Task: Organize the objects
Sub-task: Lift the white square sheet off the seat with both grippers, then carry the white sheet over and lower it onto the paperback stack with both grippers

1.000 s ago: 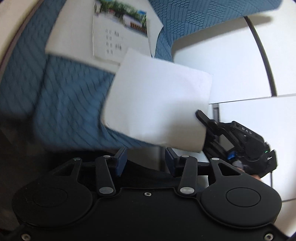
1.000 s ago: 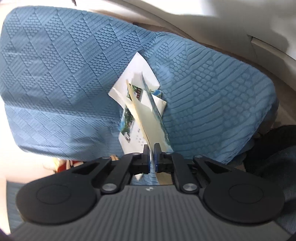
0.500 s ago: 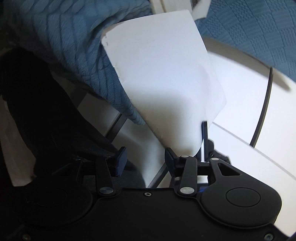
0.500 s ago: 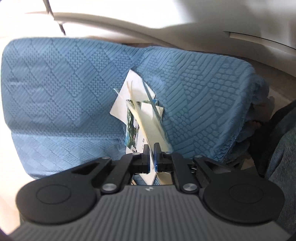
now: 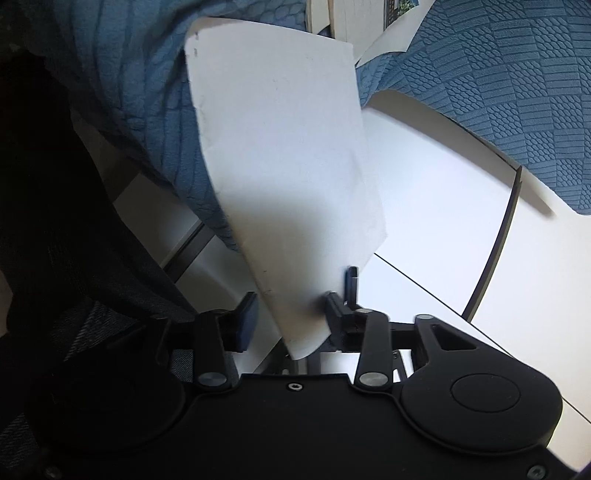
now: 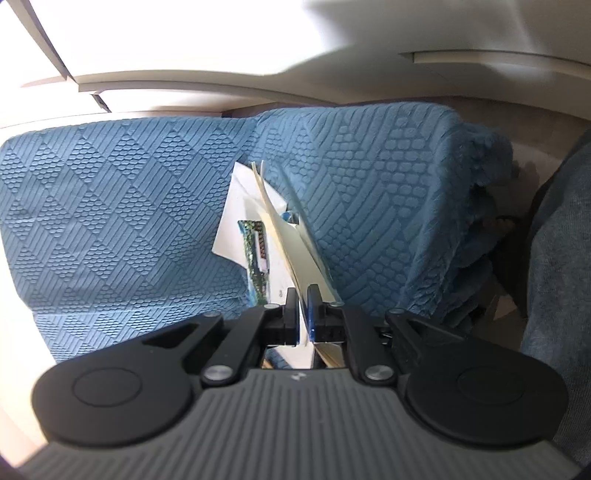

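Right gripper (image 6: 302,295) is clenched on a thin bundle of cards (image 6: 295,254), its two blue-padded fingers pressed close together with the card edges sandwiched between them; seen from the right wrist, the bundle rises edge-on and fans slightly at the top. Beyond it, a small heap of loose cards and paper (image 6: 245,225), one printed with a green photo strip, lies on the blue textured cloth (image 6: 110,199) near the middle of the covered surface. That cloth droops over the right edge in folds. Left gripper (image 5: 290,319) is spread wide and grips nothing: a blank white card (image 5: 284,177) stands tilted between its fingers, its lower corner dipping into the gap. Whether it touches the right finger cannot be told. From the left wrist view, the white card overlaps the hanging edge of the cloth, with more printed sheets (image 5: 354,29) lying on the cloth at the top, and a white tabletop (image 5: 443,192) below.
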`<state>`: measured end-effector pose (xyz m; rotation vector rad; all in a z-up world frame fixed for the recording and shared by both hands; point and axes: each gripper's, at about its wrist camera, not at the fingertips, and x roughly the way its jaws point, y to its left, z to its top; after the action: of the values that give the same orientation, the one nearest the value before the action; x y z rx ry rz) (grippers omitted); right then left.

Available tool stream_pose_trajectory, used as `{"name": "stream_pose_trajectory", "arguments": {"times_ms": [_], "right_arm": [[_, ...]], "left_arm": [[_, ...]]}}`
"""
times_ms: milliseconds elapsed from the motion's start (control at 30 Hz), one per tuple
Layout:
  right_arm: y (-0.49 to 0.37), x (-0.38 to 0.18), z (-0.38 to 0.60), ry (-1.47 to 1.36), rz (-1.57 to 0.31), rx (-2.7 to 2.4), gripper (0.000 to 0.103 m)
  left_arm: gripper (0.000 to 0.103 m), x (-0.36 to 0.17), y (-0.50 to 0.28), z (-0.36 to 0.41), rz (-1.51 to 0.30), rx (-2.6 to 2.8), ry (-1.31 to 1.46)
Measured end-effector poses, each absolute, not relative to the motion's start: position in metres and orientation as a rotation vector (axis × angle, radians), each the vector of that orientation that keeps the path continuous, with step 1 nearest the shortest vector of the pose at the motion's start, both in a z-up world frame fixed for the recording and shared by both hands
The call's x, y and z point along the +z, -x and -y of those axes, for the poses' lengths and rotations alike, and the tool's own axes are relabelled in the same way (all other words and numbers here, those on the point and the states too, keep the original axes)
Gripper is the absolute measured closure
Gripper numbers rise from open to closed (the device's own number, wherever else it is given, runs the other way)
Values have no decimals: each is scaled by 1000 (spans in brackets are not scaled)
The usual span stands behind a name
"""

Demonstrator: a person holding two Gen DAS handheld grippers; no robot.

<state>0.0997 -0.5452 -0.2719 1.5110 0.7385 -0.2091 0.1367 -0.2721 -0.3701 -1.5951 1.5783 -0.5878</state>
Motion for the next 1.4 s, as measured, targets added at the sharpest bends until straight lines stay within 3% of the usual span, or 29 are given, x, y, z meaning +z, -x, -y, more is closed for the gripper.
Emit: {"name": "stream_pose_trajectory", "arguments": {"times_ms": [167, 333, 467, 567, 633, 667, 1067, 1133, 1367, 1400], "right_arm": [[-98, -271, 551, -1472, -733, -202, 94], [-96, -264, 556, -1379, -764, -190, 90], [-93, -255, 554, -1270, -810, -156, 81], [-85, -247, 550, -1211, -828, -133, 59], [-78, -244, 548, -1222, -822, -130, 26], [-75, -244, 548, -1243, -812, -128, 23], [-86, -297, 551, -1510, -790, -176, 26], [-88, -302, 556, -1505, -783, -200, 40], [-90, -307, 569, -1466, -784, -216, 67], [-93, -306, 569, -1441, -793, -219, 74]], "left_arm": [[83, -367, -134, 269, -1576, -585, 1577], [102, -352, -135, 258, -1528, -620, 1552], [102, -340, -139, 253, -1510, -639, 1494], [103, -339, -145, 256, -1519, -622, 1473], [103, -341, -145, 253, -1528, -627, 1458], [103, -340, -146, 253, -1534, -627, 1456], [103, -313, -158, 250, -1506, -686, 1403], [103, -310, -156, 244, -1512, -685, 1383], [103, -306, -156, 231, -1534, -672, 1310], [103, -305, -152, 227, -1537, -676, 1294]]}}
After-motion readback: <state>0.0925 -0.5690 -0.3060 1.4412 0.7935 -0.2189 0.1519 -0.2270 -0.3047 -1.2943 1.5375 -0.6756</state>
